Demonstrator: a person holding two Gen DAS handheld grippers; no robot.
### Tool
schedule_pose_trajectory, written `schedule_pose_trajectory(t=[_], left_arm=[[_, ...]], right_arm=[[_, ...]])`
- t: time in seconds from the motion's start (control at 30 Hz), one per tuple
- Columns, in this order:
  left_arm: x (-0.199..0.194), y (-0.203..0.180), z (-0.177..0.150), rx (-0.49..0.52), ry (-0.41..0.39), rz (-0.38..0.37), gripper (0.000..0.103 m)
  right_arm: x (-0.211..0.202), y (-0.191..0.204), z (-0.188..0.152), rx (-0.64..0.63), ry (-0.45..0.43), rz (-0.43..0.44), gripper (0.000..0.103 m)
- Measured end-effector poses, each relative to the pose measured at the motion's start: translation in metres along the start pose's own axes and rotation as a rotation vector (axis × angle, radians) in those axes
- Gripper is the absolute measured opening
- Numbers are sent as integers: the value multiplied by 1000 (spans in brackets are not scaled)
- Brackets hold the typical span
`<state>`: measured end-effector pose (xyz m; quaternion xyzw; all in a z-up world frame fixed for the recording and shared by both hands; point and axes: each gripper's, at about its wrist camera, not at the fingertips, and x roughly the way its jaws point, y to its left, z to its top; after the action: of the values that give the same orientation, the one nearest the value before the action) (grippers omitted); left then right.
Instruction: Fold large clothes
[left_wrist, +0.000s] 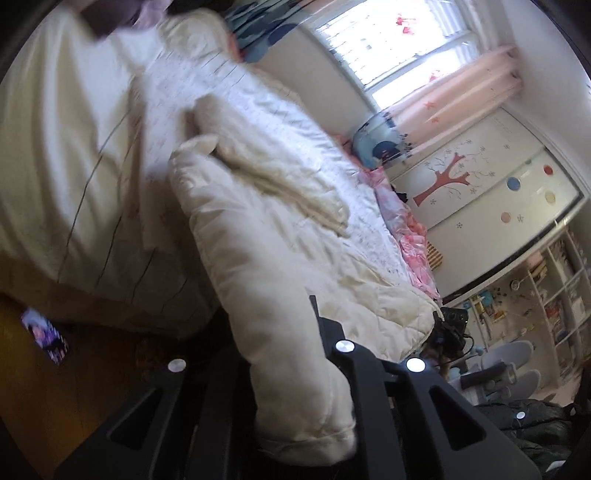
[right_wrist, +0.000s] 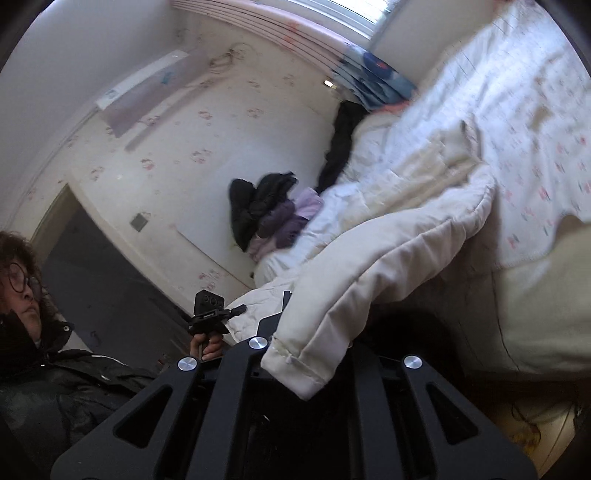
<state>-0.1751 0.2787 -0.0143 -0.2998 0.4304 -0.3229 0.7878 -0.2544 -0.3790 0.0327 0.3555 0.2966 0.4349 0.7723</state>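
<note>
Cream padded jacket (left_wrist: 266, 236) sprawls across the bed (left_wrist: 55, 166), hem end lifted off the edge. Left gripper (left_wrist: 306, 406) clamped on a sleeve cuff; right gripper (right_wrist: 306, 365) clamped on the other cuff (right_wrist: 295, 373). Pile of black and purple clothes (right_wrist: 273, 210) sits further up the bed by the wall. Pink bedding (left_wrist: 410, 236) bunches along the far side, below the window (left_wrist: 391, 40). Person's hand (right_wrist: 207, 345) grips the left tool's handle. Shelving (left_wrist: 554, 306) crowds the far corner.

Dark and purple clothes pile (right_wrist: 273, 210) at bed (left_wrist: 55, 147) far edge, phone (left_wrist: 46, 334) on floor, shelves (left_wrist: 546, 295) by wall.
</note>
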Motion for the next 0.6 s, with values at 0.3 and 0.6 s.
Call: schedule_pose_trajectory(t=[0.3, 0.6], left_arm=[[-10, 16, 8, -81, -105, -99, 11], [-5, -6, 92, -72, -288, -201, 11]], right_arm=[[11, -8, 24, 14, -20, 31, 7], [41, 6, 108, -69, -75, 43, 7]])
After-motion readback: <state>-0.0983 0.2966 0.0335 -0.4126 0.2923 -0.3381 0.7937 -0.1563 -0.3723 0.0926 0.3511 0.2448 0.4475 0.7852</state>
